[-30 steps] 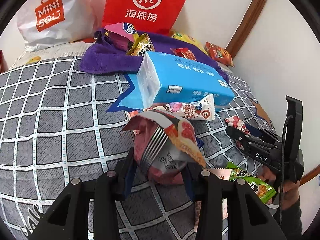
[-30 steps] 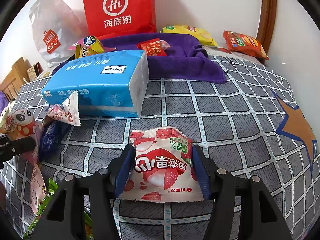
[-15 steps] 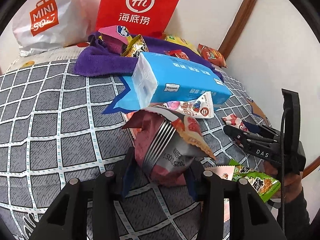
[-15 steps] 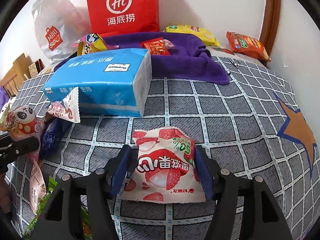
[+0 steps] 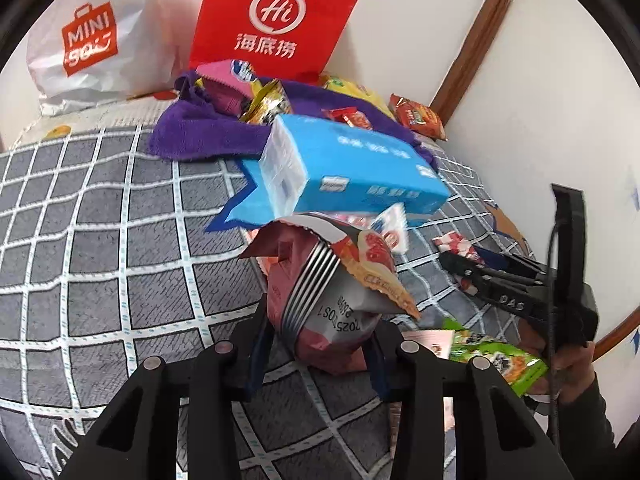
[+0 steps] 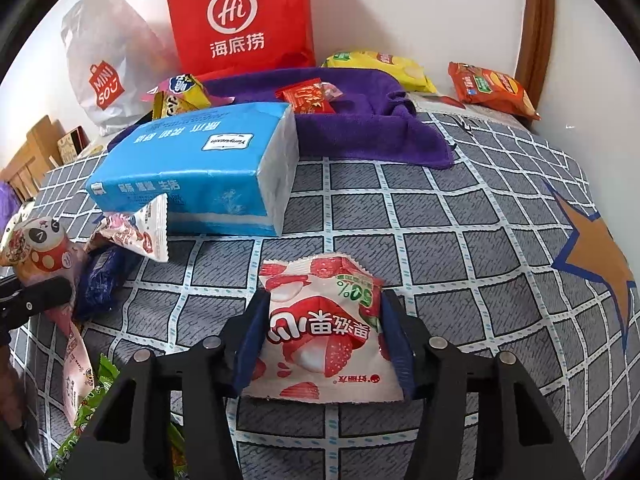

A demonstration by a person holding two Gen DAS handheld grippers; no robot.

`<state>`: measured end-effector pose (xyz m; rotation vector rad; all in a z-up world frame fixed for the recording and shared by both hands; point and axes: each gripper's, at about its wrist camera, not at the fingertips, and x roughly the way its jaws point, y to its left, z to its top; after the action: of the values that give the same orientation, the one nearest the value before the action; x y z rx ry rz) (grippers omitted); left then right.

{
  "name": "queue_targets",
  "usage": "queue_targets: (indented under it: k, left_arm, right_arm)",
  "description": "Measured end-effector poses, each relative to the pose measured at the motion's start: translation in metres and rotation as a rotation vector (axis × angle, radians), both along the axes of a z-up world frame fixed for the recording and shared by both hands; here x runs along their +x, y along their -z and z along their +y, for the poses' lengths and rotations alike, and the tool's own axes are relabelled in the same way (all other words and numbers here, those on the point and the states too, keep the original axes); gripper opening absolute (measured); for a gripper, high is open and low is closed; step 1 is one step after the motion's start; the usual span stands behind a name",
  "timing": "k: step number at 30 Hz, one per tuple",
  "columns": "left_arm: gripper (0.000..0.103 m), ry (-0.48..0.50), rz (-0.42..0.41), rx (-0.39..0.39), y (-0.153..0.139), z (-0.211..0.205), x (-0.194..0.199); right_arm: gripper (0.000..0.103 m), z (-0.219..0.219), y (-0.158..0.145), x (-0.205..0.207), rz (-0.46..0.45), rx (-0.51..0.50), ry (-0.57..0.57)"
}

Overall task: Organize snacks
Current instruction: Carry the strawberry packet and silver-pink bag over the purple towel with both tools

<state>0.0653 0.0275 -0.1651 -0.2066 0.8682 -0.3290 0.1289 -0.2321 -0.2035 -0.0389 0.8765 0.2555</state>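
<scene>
Checked bedspread: both hand-held grippers closing on snack packets.

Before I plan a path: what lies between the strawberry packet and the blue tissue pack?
Only bare checked cloth, seen in the right wrist view, separates strawberry packet from tissue pack.

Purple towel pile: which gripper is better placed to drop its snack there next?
Probably the right gripper: its jaws are closing on the strawberry packet, with bare cloth ahead to the purple towel. The left gripper faces the blue tissue pack.
</scene>
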Motion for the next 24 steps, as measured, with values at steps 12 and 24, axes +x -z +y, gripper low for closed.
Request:
queue_targets:
  k: [12,24]
  left_arm:
    - [0.036,-0.013,-0.046,-0.017,-0.044,0.008,-0.012]
    - [0.036,-0.009,-0.051,-0.051,-0.093,-0.002,-0.005]
  right_arm:
    - [0.051,0.004,-0.025,-0.012,-0.022,0.0,-0.022]
    - [0.051,-0.001,-0.083,-0.023,-0.094,0.019,-0.004]
